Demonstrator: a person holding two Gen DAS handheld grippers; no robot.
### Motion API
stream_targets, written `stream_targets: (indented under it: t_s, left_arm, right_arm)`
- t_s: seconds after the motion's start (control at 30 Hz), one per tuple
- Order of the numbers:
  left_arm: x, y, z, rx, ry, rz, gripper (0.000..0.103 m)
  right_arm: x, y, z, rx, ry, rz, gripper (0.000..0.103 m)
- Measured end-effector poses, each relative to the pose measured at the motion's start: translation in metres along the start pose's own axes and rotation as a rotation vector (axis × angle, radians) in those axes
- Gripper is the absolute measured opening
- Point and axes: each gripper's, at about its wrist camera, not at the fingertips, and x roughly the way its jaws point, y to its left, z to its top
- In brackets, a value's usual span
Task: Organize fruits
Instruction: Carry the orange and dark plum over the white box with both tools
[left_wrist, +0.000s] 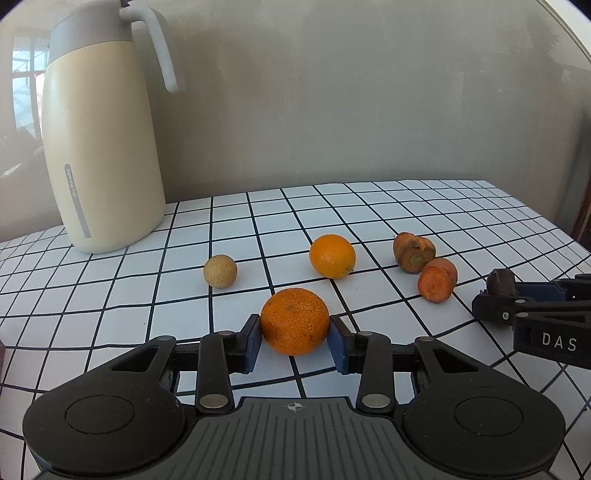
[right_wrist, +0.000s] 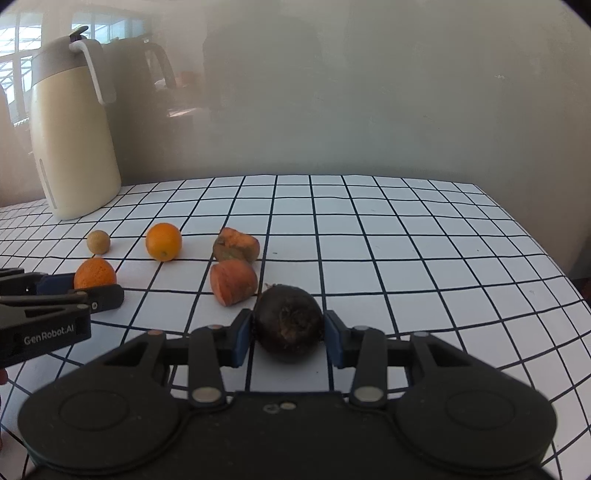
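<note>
The rough-skinned orange (left_wrist: 294, 321) sits on the checked table (left_wrist: 406, 210) just ahead of the left camera, at six o'clock from the smooth orange (left_wrist: 332, 256). The left gripper (left_wrist: 294, 338) is clamped on it, blue pads pressing its sides at nine and three o'clock. It is likely light, firm but yielding, with pitted peel that grips well; a hold across its widest girth suits it. Nearly round, it has no clear long axis, and its stem end cannot be told. The right gripper (right_wrist: 288, 330) is closed the same way on a dark round fruit (right_wrist: 288, 319), probably hard-shelled and smooth. Two cut orange pieces (right_wrist: 234, 286) lie at eleven o'clock from it, a small tan fruit (left_wrist: 220, 271) and a cream jug (left_wrist: 103, 147) farther left.
</note>
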Motion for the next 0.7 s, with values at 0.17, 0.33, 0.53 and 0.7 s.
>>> stream_targets:
  t_s: [0.17,0.33,0.53,0.7]
  left_arm:
    - [-0.014,-0.002,-0.009,0.025,-0.005,-0.011,0.039]
    - [-0.032,0.002,-0.016,0.041,-0.015,-0.006,0.039]
    - [-0.059,0.012,-0.025,0.029,-0.029,0.007,0.039]
    - [-0.085,0.019,-0.029,0.026,-0.052,0.018,0.039]
  right_arm:
    - [-0.012,0.001,-0.003,0.009,-0.016,-0.013,0.033]
    - [-0.02,0.008,-0.007,0.008,-0.019,-0.01,0.033]
    - [-0.033,0.023,-0.011,-0.017,-0.033,0.004,0.033]
    - [-0.046,0.032,-0.019,-0.035,-0.034,0.018,0.033]
